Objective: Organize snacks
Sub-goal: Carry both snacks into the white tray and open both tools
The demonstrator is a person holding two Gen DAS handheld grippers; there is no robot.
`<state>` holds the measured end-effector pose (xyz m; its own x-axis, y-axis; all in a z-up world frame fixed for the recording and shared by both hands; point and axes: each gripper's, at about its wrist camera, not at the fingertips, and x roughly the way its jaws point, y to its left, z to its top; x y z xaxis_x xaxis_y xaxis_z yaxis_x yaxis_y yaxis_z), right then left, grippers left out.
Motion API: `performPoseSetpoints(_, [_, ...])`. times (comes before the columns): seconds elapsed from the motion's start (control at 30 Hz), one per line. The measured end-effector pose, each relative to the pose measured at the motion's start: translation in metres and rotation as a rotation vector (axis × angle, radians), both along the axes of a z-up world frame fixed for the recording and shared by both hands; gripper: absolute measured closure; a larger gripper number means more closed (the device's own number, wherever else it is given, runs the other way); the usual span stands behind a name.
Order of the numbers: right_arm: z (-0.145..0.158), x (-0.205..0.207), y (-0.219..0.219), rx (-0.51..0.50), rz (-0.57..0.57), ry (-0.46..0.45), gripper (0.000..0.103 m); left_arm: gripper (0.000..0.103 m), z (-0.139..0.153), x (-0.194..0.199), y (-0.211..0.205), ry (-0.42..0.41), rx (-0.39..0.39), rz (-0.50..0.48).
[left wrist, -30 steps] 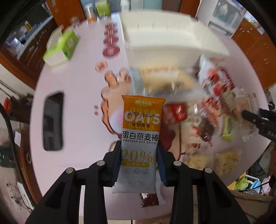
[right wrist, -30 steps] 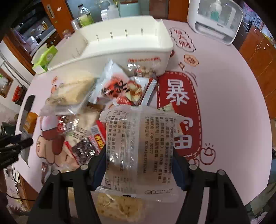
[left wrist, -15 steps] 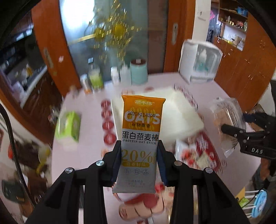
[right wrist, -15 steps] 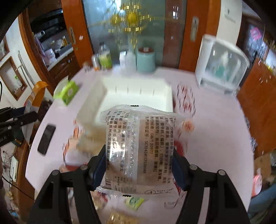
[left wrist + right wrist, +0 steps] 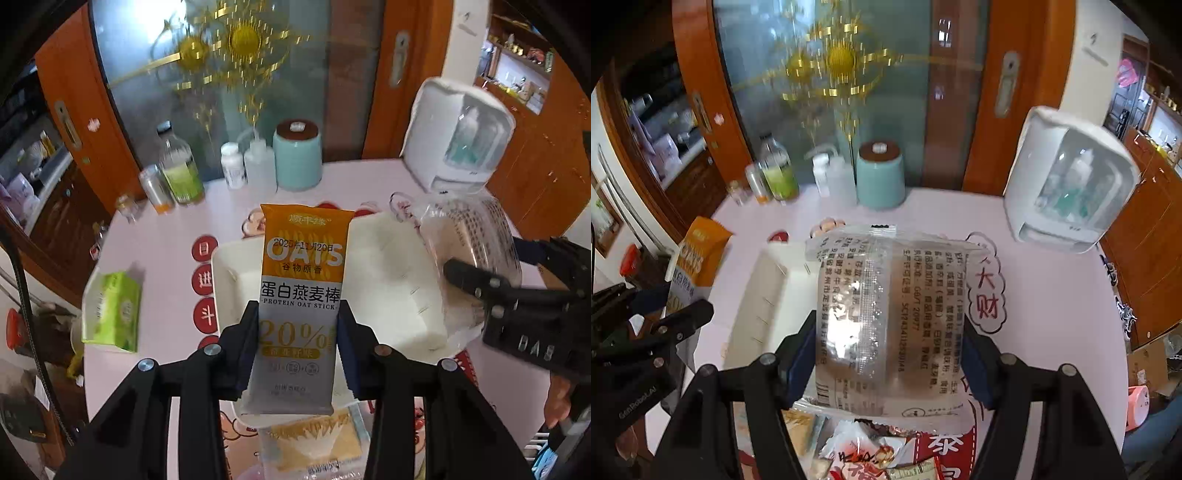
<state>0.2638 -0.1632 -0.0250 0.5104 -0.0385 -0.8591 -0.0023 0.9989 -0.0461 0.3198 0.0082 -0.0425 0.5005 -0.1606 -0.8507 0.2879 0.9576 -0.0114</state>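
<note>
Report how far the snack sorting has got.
Done: nothing visible in the white bin yet. In hand: the left hand-held gripper carries the oat stick, the right hand-held gripper the clear-wrapped snack; both sets of jaws are opening above the bin. Left: the loose snacks on the table.

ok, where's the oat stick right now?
Left wrist view, centre: the oat stick is upright in the left gripper, above the white bin, with the right gripper's clear packet on its right.
</note>
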Motion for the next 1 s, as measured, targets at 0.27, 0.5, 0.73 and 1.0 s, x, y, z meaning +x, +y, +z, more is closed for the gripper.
performPoseSetpoints(0.27, [-0.054,0.012,0.004,0.043,-0.003,0.117,0.028,0.008,-0.034,0.014,0.01,0.077,-0.058,0.021])
performPoseSetpoints(0.5, [-0.032,0.002,0.007,0.006,0.016,-0.011,0.001,0.001,-0.024,0.001,0.025,0.061,-0.084,0.038])
performPoseSetpoints(0.73, [-0.011,-0.019,0.006,0.043,0.003,-0.046,0.001,0.001,0.011,-0.03,0.042,-0.018,-0.145,0.055])
performPoseSetpoints(1.0, [0.009,-0.067,0.008,0.064,-0.036,-0.083,0.001,0.001,0.045,-0.076,0.051,-0.095,-0.175,0.0])
